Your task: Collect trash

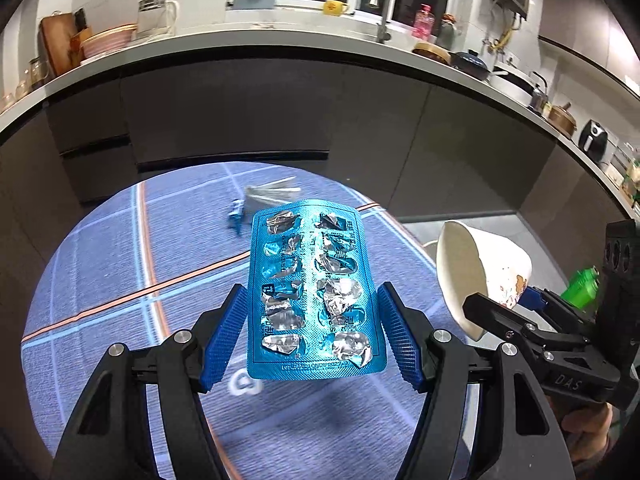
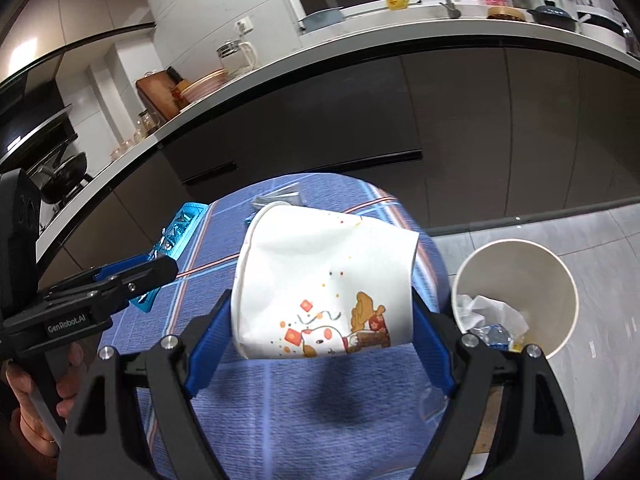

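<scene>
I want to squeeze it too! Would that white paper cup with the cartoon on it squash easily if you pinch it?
Probably yes. The paper cup already looks dented where the right tongs pinch its sides, so its wall seems thin and bendy. It looks empty, so it is likely very light. Its round shape suggests it could roll if laid on the blue tablecloth.

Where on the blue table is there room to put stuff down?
Bare cloth lies below the tongs, nearer the camera, and left of the blister pack. The far edge is crowded with small scraps. The bin already holds trash.
</scene>
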Available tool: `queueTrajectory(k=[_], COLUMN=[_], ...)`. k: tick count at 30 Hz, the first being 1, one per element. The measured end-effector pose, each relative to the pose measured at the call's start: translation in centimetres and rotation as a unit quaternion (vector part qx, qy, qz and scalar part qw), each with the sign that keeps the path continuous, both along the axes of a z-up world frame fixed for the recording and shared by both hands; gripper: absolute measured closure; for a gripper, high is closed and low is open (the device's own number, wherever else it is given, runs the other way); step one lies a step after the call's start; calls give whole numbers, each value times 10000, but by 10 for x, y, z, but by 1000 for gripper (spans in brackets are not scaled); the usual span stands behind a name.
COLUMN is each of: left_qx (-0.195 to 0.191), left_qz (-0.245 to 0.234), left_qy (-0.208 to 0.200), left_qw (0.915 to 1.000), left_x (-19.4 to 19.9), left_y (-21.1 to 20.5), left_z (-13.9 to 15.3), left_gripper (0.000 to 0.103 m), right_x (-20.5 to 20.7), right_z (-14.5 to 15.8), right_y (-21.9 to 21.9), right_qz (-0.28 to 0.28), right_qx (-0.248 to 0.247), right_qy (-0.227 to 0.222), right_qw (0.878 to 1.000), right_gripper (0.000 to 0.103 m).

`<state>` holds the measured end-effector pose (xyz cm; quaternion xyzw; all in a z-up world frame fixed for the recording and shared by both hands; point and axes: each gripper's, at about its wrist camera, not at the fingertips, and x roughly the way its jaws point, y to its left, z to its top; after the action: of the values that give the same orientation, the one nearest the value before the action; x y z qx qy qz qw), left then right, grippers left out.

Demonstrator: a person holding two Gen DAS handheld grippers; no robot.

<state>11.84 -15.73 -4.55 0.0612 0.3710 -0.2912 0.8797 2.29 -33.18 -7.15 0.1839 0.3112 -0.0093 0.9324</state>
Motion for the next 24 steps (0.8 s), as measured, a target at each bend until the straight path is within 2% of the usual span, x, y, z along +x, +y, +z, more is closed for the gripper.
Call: queueTrajectory(k=[24], left_qx=[360], left_qz=[-836], left_qy=[77], left_qw=[9958], left_x=[-6], left_y=[-117], left_z=[-20], left_gripper=[40], right_x=[-34], right_z=[-41], right_y=[-97], right_qz=[-818], right_qx=[363], right_qy=[87], right_qw=[9960], right_gripper=[21])
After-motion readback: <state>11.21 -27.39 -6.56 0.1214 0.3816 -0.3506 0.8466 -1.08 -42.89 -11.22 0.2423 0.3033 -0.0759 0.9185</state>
